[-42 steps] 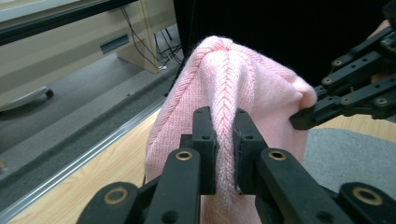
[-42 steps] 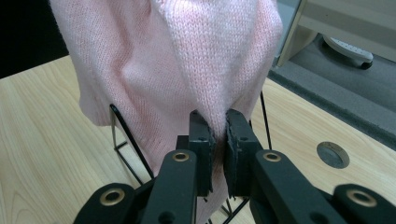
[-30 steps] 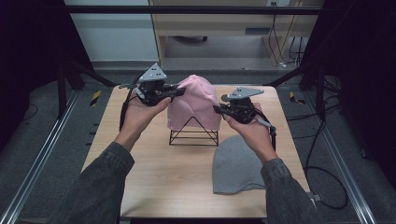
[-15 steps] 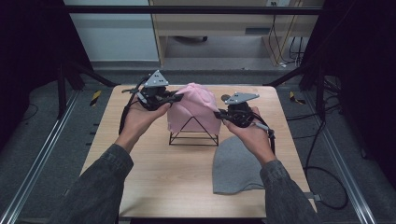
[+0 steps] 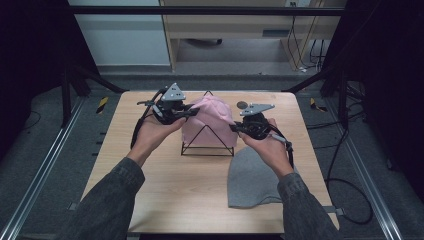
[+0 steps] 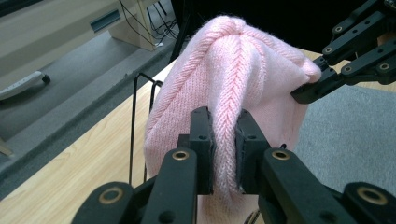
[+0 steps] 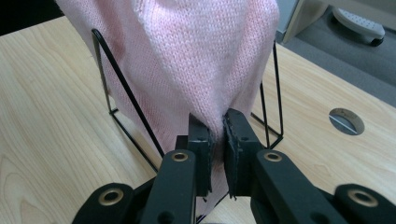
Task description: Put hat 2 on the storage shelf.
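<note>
A pink knitted hat [image 5: 207, 120] is draped over a black wire stand [image 5: 207, 147] at the middle of the wooden table [image 5: 165, 185]. A fold of the hat's knit is pinched between the nearly closed jaws of the left gripper [image 6: 224, 140] on one side, and its opposite edge is clamped in the same way by the right gripper [image 7: 217, 135]. A grey hat [image 5: 250, 177] is seen lying flat on the table just beside the stand, under the right hand [image 5: 267, 147].

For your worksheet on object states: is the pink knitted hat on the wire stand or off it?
On it: the pink knitted hat drapes over the wire stand, pinched by the left gripper and right gripper.
</note>
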The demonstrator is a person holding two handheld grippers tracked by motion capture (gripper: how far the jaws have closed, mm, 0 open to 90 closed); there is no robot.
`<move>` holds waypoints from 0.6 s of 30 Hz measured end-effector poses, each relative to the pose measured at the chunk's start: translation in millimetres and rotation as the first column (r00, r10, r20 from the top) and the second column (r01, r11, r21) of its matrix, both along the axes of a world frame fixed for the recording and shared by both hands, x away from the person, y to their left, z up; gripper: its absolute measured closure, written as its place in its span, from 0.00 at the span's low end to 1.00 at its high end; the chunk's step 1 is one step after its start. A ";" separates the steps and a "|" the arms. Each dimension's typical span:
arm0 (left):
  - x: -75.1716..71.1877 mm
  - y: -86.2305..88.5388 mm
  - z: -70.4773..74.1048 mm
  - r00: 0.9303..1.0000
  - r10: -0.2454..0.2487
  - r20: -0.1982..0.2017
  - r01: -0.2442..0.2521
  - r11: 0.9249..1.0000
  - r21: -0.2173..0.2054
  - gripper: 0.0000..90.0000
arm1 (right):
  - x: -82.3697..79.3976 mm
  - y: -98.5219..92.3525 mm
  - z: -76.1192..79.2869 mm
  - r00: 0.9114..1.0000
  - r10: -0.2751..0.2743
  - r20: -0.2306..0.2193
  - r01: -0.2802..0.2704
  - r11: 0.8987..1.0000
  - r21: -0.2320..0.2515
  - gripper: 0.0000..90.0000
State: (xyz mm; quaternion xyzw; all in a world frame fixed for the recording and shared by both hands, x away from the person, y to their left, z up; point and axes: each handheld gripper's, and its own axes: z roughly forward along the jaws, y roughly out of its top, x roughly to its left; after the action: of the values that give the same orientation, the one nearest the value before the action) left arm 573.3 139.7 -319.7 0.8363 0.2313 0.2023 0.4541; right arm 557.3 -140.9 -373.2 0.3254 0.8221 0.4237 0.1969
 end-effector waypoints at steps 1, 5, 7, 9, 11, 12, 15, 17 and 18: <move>-0.1 0.0 -0.8 1.000 0.000 -0.001 0.000 1.000 0.002 0.89 | 0.0 0.6 -1.1 1.000 0.001 -0.005 -0.001 1.000 -0.002 0.91; -0.5 -1.6 -4.6 1.000 -0.008 -0.019 0.008 1.000 -0.010 0.89 | 0.3 3.1 -1.6 1.000 0.005 -0.005 -0.005 1.000 -0.002 0.90; -0.8 -2.6 -5.4 1.000 -0.009 -0.020 0.009 1.000 -0.007 0.90 | 0.0 4.9 -1.0 1.000 0.006 -0.005 -0.006 1.000 -0.001 0.88; -0.8 -3.1 -5.8 1.000 -0.009 -0.021 0.009 1.000 -0.011 0.90 | -0.3 5.4 -0.9 1.000 0.007 -0.006 -0.007 1.000 -0.001 0.87; -0.8 -3.4 -6.0 1.000 -0.009 -0.023 0.009 1.000 -0.012 0.90 | -0.7 6.0 -1.1 1.000 0.008 -0.006 -0.008 1.000 0.000 0.85; -1.0 -3.5 -6.0 1.000 -0.010 -0.023 0.010 1.000 -0.011 0.90 | -0.8 6.2 -1.1 1.000 0.008 -0.006 -0.008 1.000 0.002 0.84; -1.4 -4.2 -6.3 1.000 -0.015 -0.025 0.014 1.000 -0.009 0.90 | -0.8 6.8 -0.8 1.000 0.003 -0.004 -0.003 1.000 0.005 0.80; -1.9 -4.7 -6.4 1.000 -0.016 -0.025 0.016 1.000 -0.009 0.90 | -0.7 7.4 -0.4 1.000 -0.002 0.001 0.002 1.000 0.004 0.75; -2.4 -5.1 -6.5 1.000 -0.014 -0.023 0.014 1.000 -0.009 0.90 | -0.9 7.8 -0.2 1.000 -0.005 0.001 0.005 1.000 0.006 0.73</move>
State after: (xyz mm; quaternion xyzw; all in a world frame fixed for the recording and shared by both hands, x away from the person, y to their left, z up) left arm 570.9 134.6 -326.3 0.8382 0.2316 0.1884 0.4565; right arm 556.4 -133.1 -373.4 0.3276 0.8199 0.4259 0.1975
